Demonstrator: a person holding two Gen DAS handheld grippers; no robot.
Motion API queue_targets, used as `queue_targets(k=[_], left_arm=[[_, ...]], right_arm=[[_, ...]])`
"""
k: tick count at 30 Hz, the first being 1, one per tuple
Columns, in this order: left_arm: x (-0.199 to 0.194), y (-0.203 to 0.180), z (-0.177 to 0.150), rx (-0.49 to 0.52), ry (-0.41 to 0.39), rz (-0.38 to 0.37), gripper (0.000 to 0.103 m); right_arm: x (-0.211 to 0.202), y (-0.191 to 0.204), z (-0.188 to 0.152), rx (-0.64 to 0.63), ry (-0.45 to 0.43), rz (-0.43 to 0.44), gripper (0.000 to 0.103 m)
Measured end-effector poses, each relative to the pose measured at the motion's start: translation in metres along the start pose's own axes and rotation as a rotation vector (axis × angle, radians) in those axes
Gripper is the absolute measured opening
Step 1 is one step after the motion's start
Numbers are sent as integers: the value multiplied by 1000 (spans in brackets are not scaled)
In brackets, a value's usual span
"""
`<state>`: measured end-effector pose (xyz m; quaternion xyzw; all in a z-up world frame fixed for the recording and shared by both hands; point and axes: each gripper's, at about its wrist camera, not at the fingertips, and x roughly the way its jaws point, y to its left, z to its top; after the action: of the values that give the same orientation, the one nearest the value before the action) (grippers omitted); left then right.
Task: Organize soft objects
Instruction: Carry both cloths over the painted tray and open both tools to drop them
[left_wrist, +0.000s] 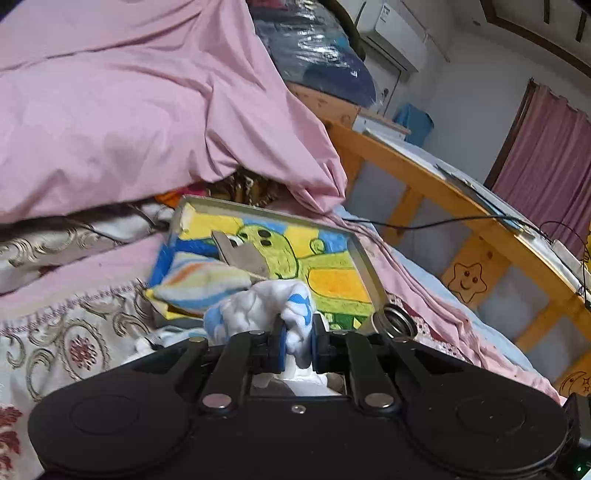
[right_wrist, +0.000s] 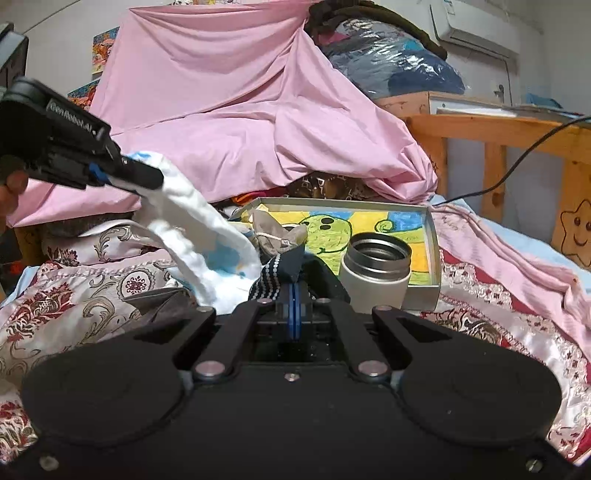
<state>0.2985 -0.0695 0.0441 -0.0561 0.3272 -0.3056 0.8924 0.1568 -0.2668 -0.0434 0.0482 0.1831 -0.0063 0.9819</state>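
left gripper (left_wrist: 295, 345) is clamped narrow on a bunch of white cloth (left_wrist: 266, 306) with blue marks, jaws pinching a thick fold so the rest hangs free; from the right wrist view it's held up at far left and the cloth (right_wrist: 192, 218) drapes down in a long band toward the pile, looks like it's being lifted clear of the other stuff to separate it

right gripper (right_wrist: 294, 295) is fully closed, pads together on the edge of a dark cloth (right_wrist: 295, 267) with a white-dotted band; thin fabric, so the jaws go nearly flat. Grip is low, just above the bedspread (right_wrist: 92, 302), probably to peel that piece out from under the white one

the tray (right_wrist: 432, 236) with the green cartoon drawing sits on the bed just beyond both grippers; likely the sorting spot. Already in it: a striped pastel cloth (left_wrist: 199, 284) at its near left and a grey-beige cloth (right_wrist: 275, 230) further in

steel cup (right_wrist: 376, 271) stands upright at the tray's near right corner, close to the right gripper, easy to knock when swinging cloth over

pink sheet (left_wrist: 129, 92) heaped behind, not involved

my read: mid-sort, two pieces in hand, neither placed yet
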Motion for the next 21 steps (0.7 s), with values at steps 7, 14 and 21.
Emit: queue_targets(k=[7, 14, 21], left_arm=[[-17, -3, 25, 46, -41, 32, 13], [-6, -6, 73, 93, -164, 62, 13], [34, 14, 96, 39, -307, 113, 13]], right_arm=[[6, 14, 27, -59, -108, 32, 0], [49, 9, 86, -20, -199, 61, 0], [127, -8, 143, -18, -28, 40, 0]])
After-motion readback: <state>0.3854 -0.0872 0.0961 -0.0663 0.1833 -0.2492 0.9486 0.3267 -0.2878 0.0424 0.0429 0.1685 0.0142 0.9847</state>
